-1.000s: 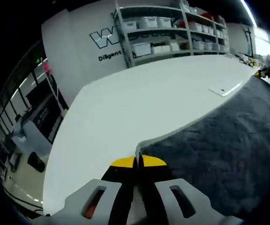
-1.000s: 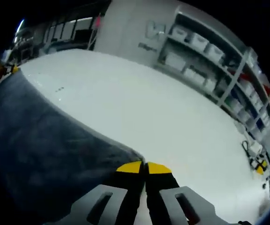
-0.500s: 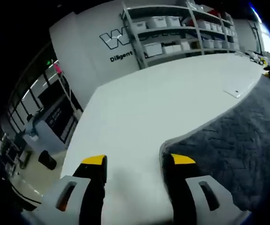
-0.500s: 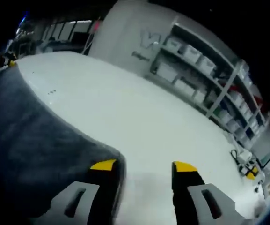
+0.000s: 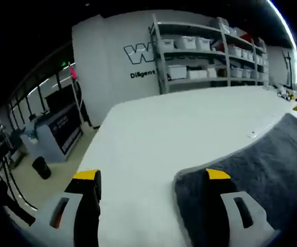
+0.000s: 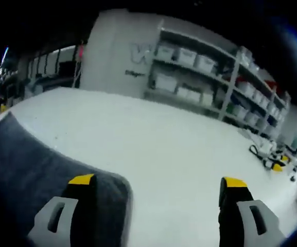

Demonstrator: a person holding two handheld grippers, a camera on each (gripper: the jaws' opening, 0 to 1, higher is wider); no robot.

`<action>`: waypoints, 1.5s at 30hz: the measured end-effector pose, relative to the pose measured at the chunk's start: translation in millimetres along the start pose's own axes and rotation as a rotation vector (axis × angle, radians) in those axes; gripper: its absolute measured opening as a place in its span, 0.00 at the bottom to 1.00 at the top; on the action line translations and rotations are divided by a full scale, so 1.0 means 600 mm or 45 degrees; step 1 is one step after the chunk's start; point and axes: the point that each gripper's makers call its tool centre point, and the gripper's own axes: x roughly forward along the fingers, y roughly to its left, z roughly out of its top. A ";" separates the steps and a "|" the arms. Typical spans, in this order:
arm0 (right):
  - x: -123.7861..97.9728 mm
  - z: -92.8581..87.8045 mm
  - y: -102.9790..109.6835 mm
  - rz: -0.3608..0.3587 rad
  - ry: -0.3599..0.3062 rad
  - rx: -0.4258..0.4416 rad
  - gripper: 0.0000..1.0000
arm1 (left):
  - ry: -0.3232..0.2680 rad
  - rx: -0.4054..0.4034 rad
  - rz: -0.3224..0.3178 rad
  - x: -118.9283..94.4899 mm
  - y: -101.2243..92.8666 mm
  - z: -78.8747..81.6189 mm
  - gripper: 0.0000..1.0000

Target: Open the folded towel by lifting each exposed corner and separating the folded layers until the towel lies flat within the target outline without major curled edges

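Note:
The dark grey towel (image 5: 251, 175) lies spread on the white table (image 5: 179, 123). In the left gripper view its near corner sits under my right-hand jaw, and the left gripper (image 5: 152, 176) stands open with bare table between the yellow-tipped fingers (image 5: 217, 175). In the right gripper view the towel (image 6: 40, 164) fills the lower left, its rounded corner just beside the left-hand jaw. My right gripper (image 6: 158, 181) is wide open above bare table, holding nothing.
Shelving with white bins (image 5: 205, 43) lines the far wall behind the table. A small white card (image 5: 254, 134) lies at the towel's far edge. Cables and small yellow-black tools (image 6: 272, 159) rest at the table's right end. A floor area with desks (image 5: 50, 139) lies left.
Both grippers were shut on towel corners a second ago; they have let go and opened wide. Both cameras have lifted and levelled, with the corners now lying on the table.

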 end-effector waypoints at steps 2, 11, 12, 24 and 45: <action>-0.020 0.019 0.012 0.023 -0.073 -0.021 0.99 | -0.047 -0.053 -0.048 0.005 0.002 0.021 0.87; -0.121 0.066 0.060 0.097 -0.184 -0.117 1.00 | -0.189 -0.008 -0.120 -0.040 -0.013 0.069 1.00; -0.132 0.071 0.063 0.093 -0.195 -0.125 1.00 | -0.199 -0.001 -0.128 -0.053 -0.021 0.071 1.00; -0.281 0.087 0.129 0.170 -0.276 -0.137 1.00 | -0.303 0.089 -0.244 -0.235 -0.121 0.095 1.00; -0.567 0.015 0.215 0.341 -0.497 -0.051 0.98 | -0.391 0.086 -0.354 -0.537 -0.238 -0.012 0.94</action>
